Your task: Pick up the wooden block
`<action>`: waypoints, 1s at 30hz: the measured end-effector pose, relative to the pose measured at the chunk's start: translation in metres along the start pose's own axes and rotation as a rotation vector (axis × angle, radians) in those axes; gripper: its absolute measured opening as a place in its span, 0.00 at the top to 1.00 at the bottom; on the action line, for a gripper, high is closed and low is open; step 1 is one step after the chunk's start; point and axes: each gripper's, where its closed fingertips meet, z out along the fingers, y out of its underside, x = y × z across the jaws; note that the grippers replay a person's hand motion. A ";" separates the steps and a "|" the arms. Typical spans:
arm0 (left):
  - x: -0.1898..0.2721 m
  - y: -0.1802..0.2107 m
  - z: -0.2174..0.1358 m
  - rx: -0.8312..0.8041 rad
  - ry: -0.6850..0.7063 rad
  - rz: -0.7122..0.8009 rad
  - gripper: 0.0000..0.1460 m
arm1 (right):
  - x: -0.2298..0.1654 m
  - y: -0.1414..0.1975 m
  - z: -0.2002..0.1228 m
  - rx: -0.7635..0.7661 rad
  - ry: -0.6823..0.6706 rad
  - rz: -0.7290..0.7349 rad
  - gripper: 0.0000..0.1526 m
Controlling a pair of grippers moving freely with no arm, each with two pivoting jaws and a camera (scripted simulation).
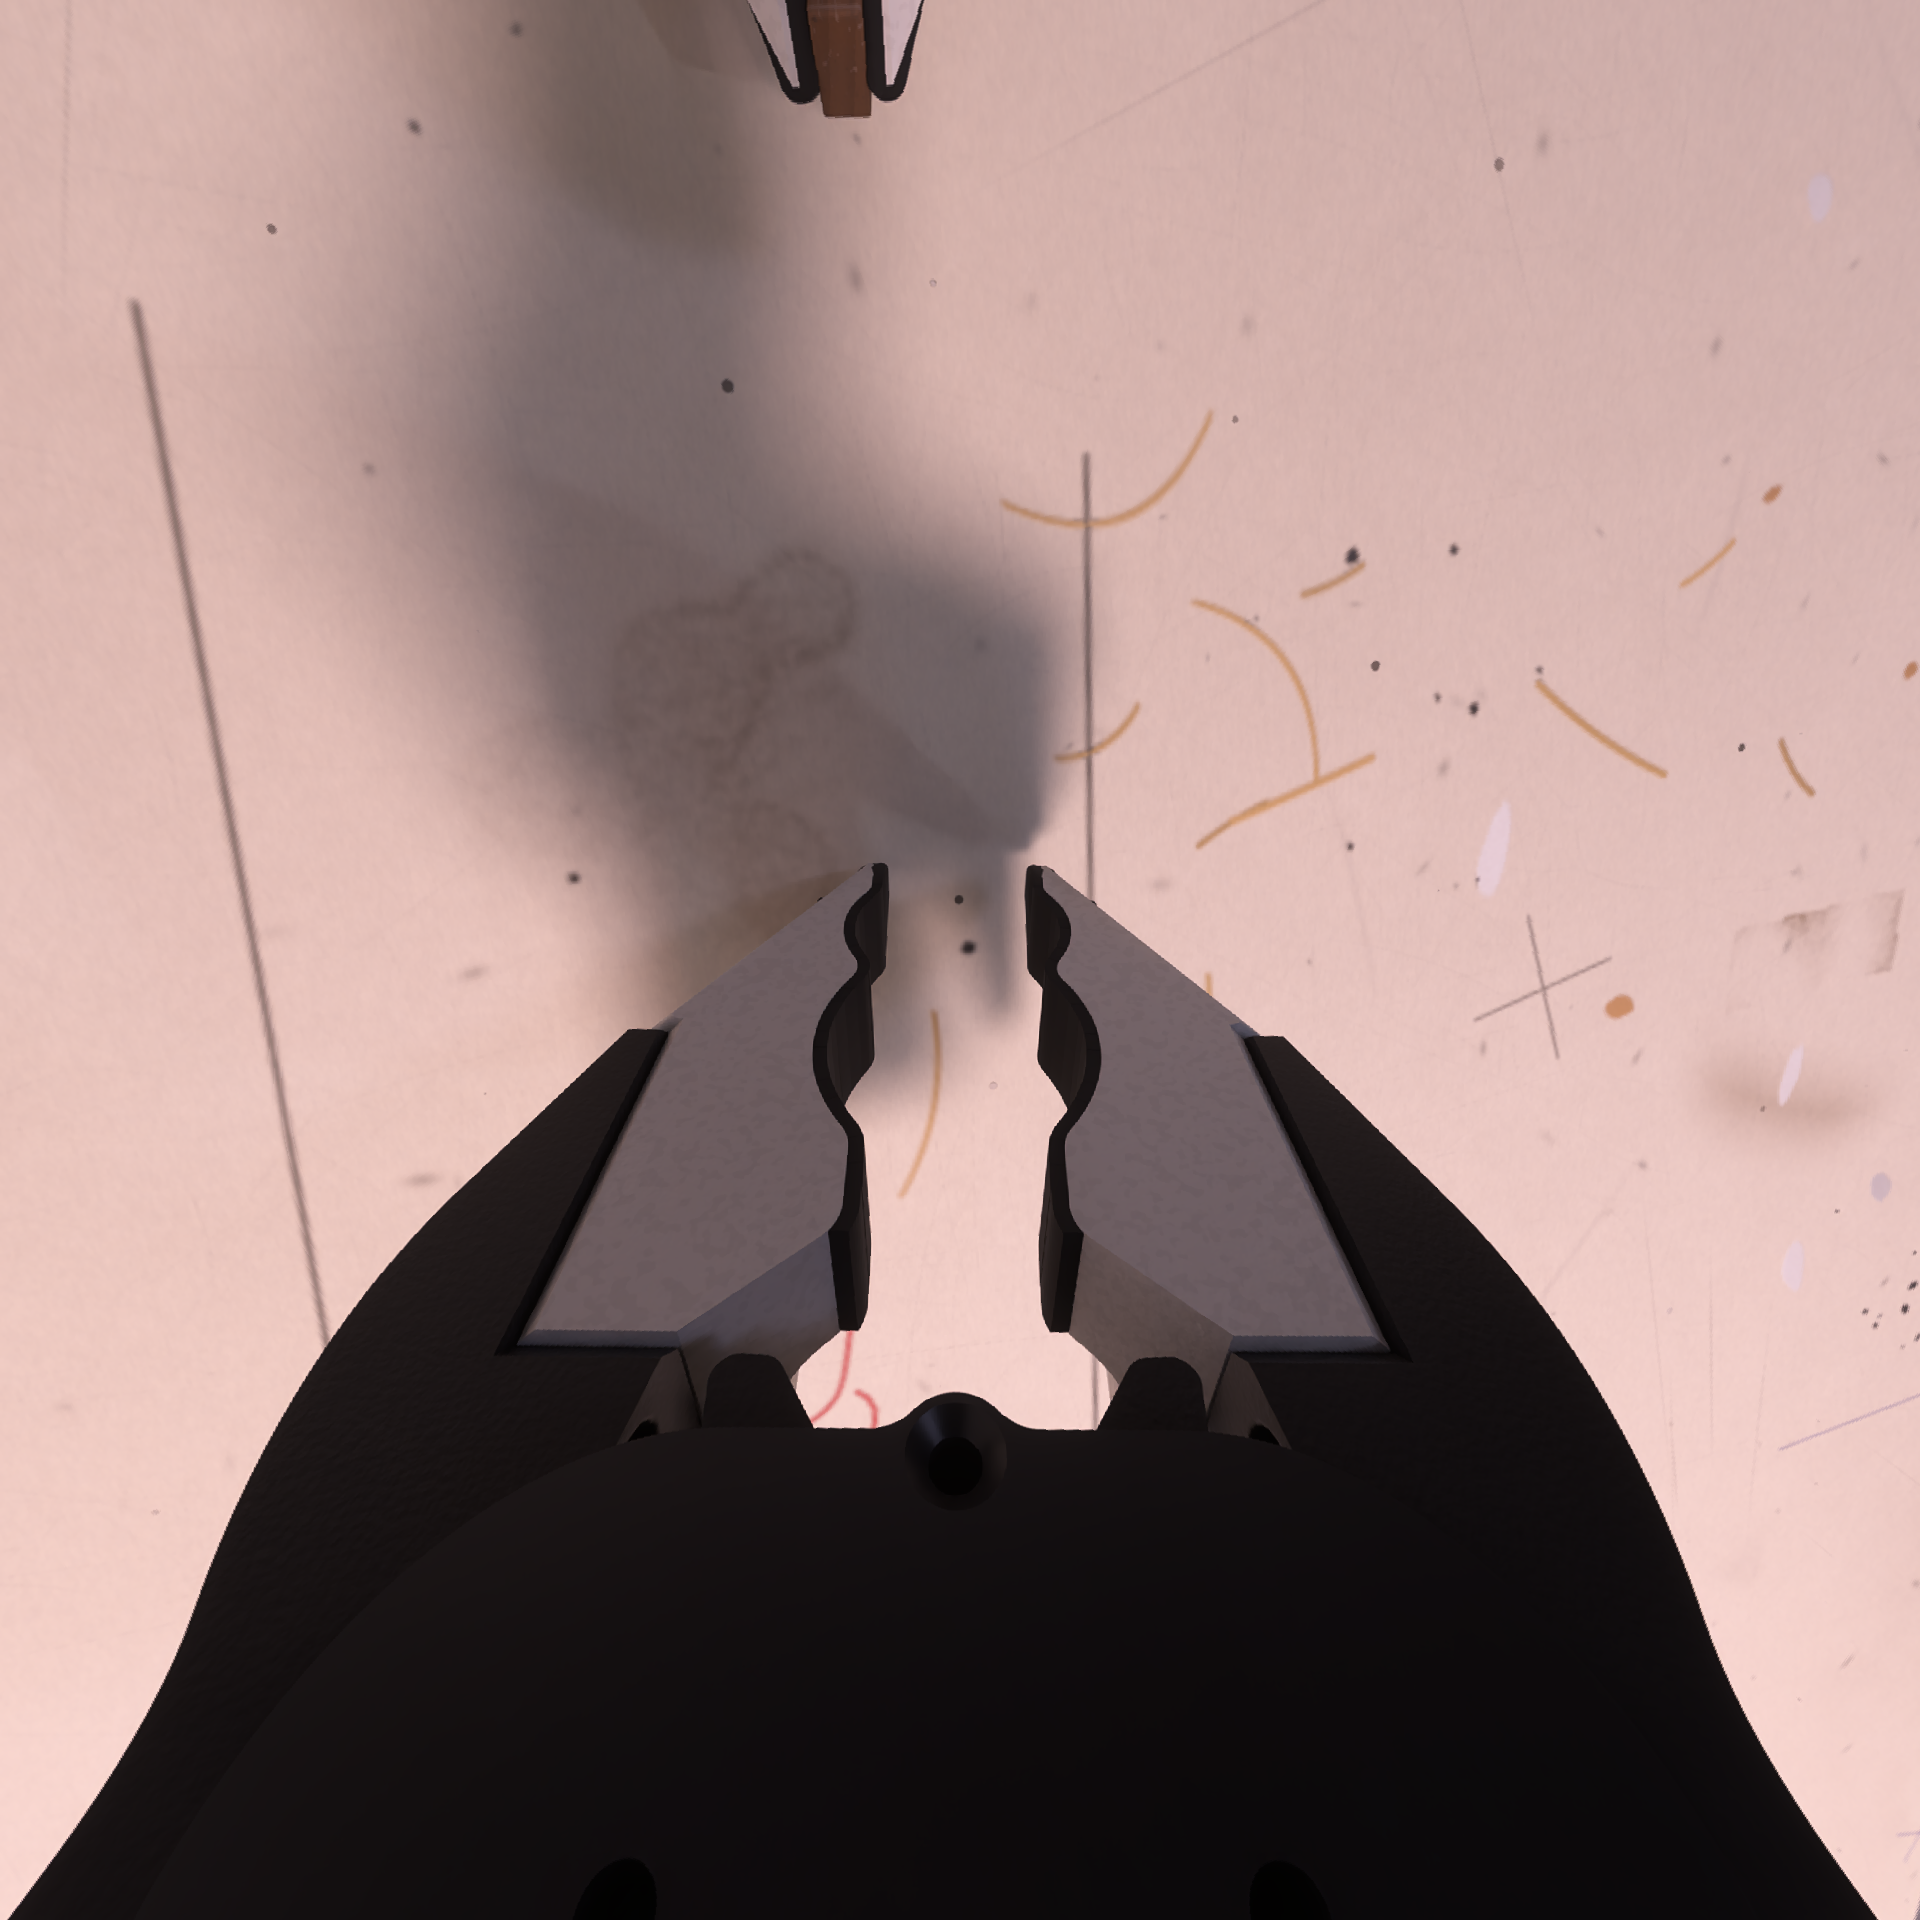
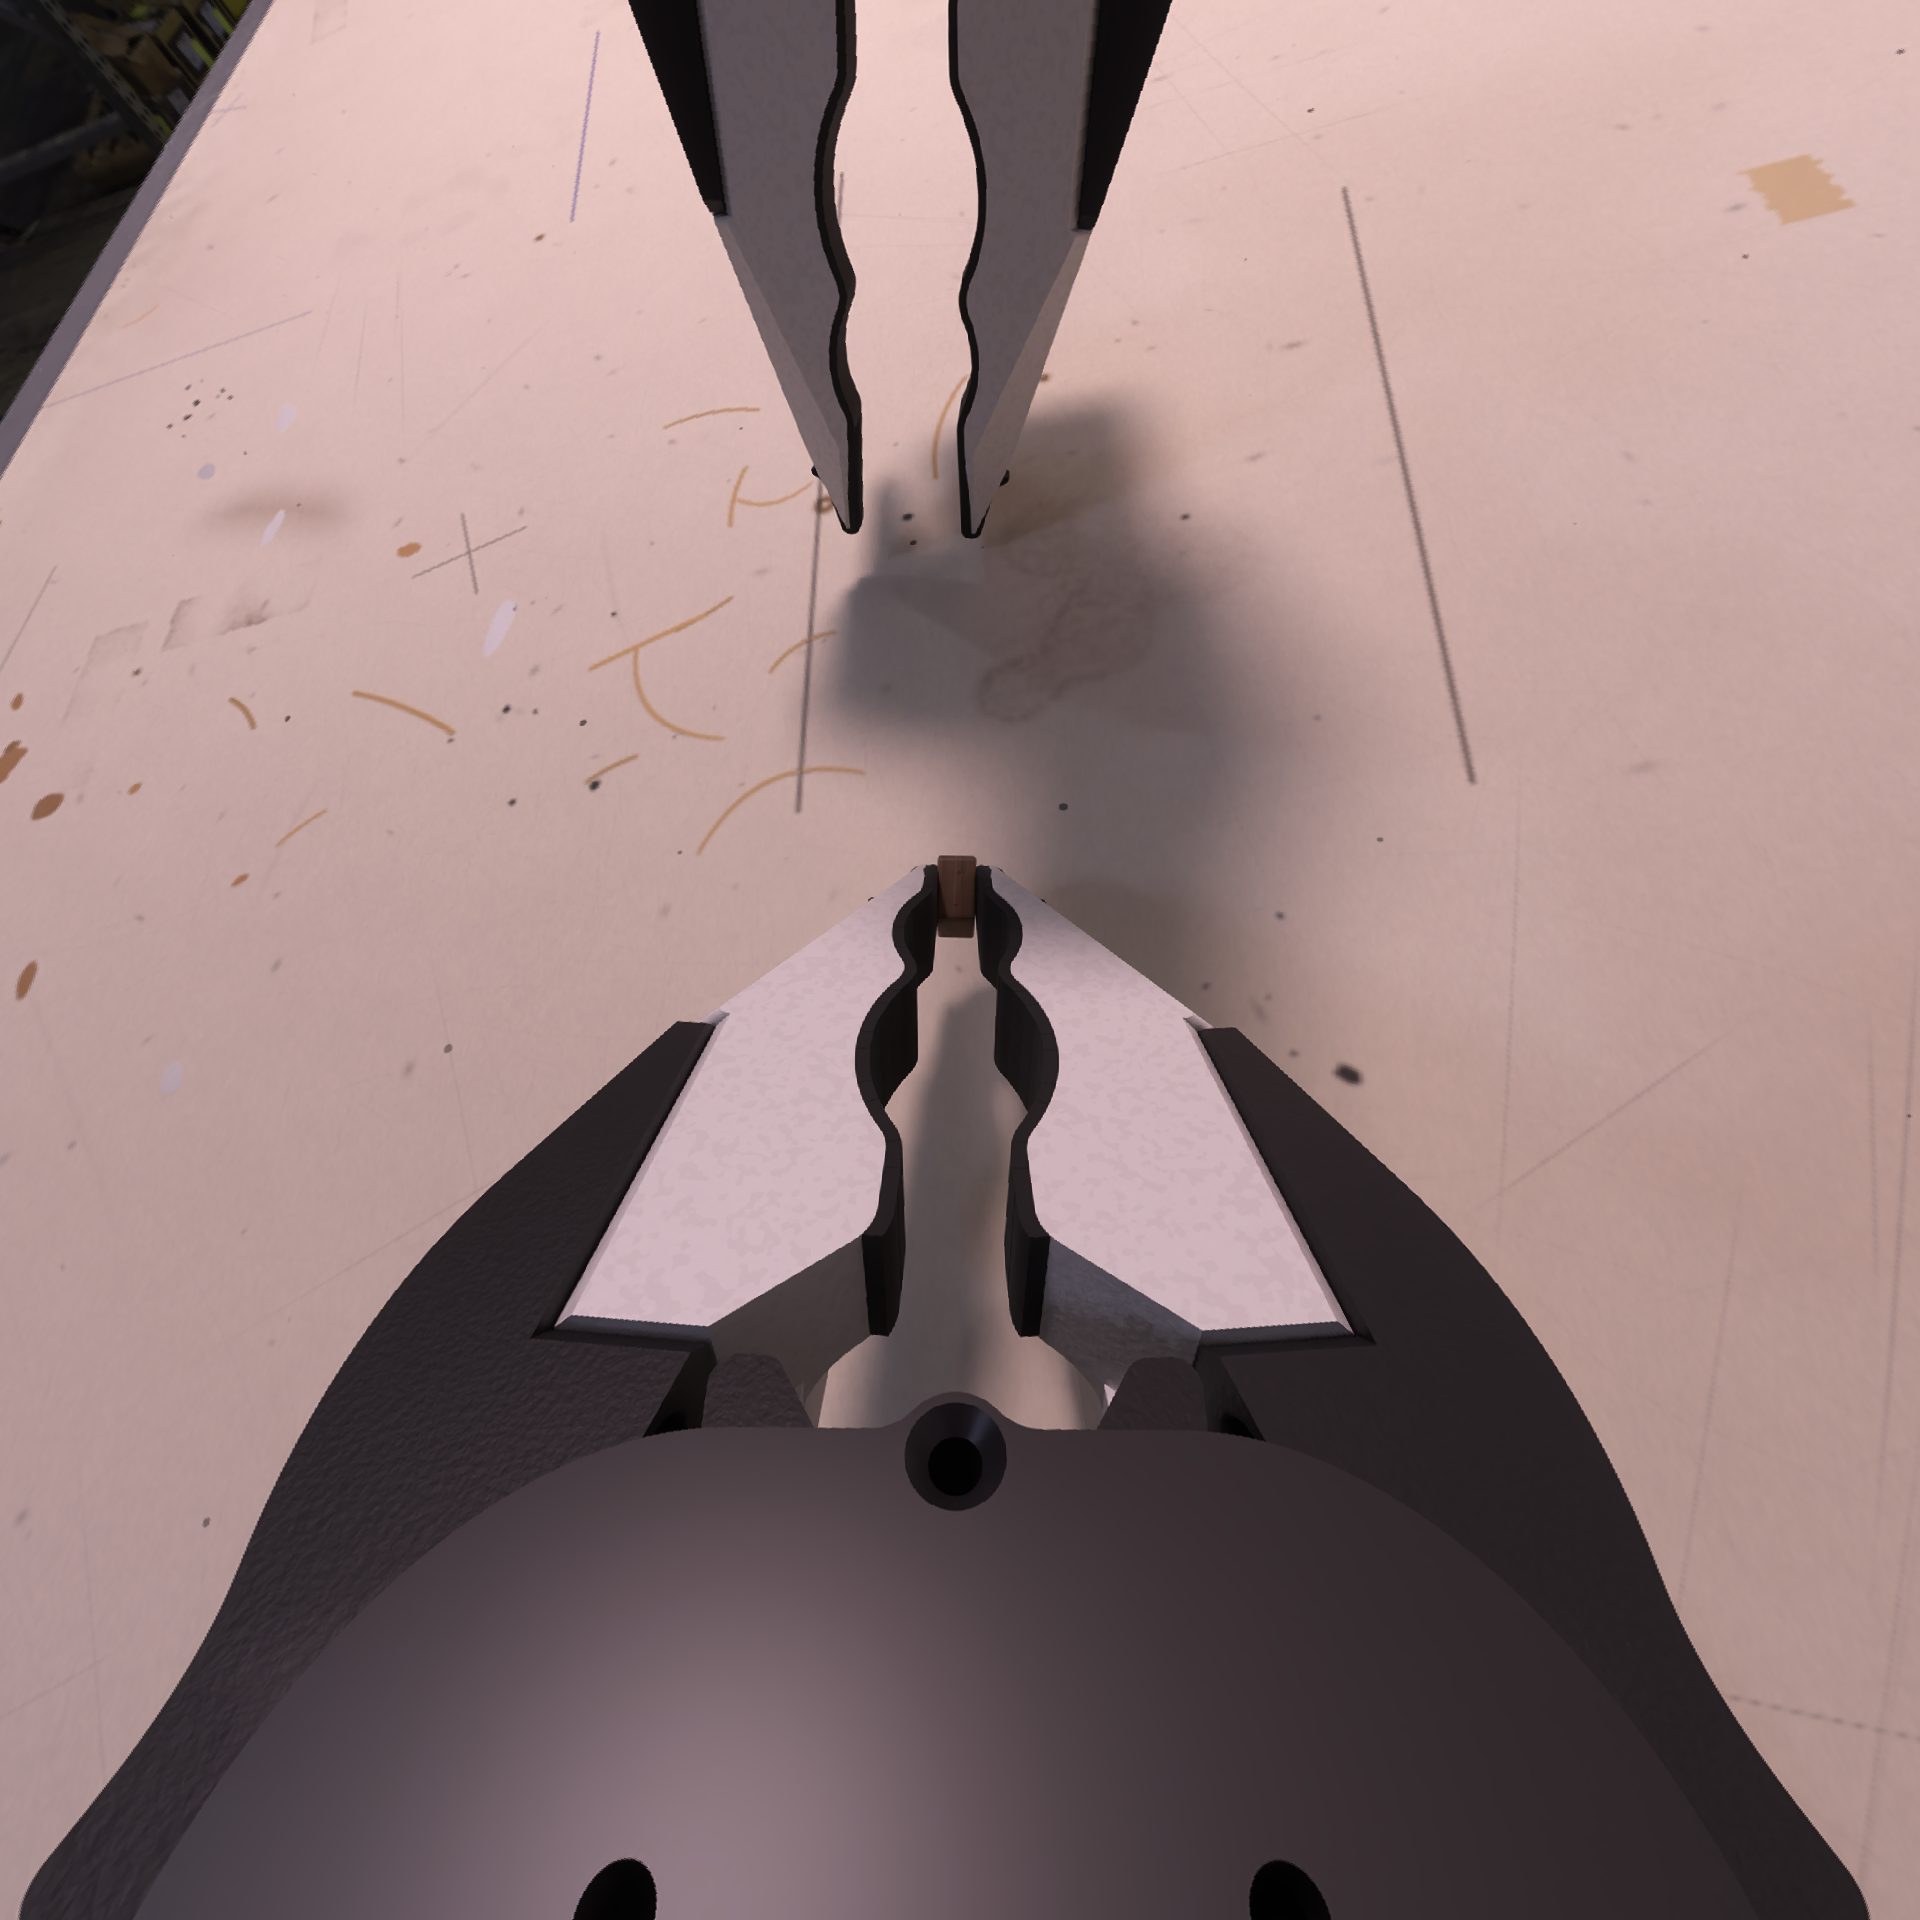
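Observation:
The wooden block (image 2: 955,896) is a small brown piece clamped between the tips of my right gripper (image 2: 956,878), held above the pinkish table. It also shows in the left wrist view (image 1: 840,62) at the top edge, between the right gripper's tips (image 1: 842,83). My left gripper (image 1: 956,878) is open and empty, its tips close above the table. In the right wrist view the left gripper (image 2: 911,525) points toward me from the far side, jaws apart.
The pinkish tabletop (image 2: 1558,935) carries scratches, pencil lines, orange arcs and dark specks. Its left edge (image 2: 114,239) runs along the upper left of the right wrist view, with dark clutter beyond. Soft shadows of the grippers lie between them.

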 end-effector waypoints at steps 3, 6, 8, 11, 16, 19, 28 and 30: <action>0.000 0.000 0.000 0.001 -0.004 0.002 0.82 | 0.000 0.000 0.000 -0.003 0.001 -0.001 0.96; 0.000 0.000 0.000 0.001 -0.004 0.002 0.82 | 0.001 0.001 0.001 -0.007 0.003 0.002 0.96; 0.000 0.000 0.000 0.000 -0.004 0.003 0.82 | 0.001 0.001 0.001 -0.010 0.005 0.001 0.96; 0.000 0.000 0.000 0.000 -0.004 0.004 0.82 | 0.001 0.002 0.002 -0.016 0.007 -0.002 0.96; 0.000 0.000 0.000 0.002 -0.004 0.004 0.82 | 0.002 0.002 0.002 -0.020 0.016 -0.008 0.96; 0.000 -0.001 0.000 0.003 -0.004 0.004 0.82 | 0.003 0.002 0.003 -0.025 0.032 -0.024 0.96; -0.001 -0.001 0.000 0.005 -0.003 0.006 0.82 | 0.004 0.002 0.003 -0.039 0.111 -0.137 0.96; -0.001 -0.001 0.000 0.007 -0.001 0.005 0.82 | 0.005 0.002 0.003 -0.037 0.144 -0.179 0.96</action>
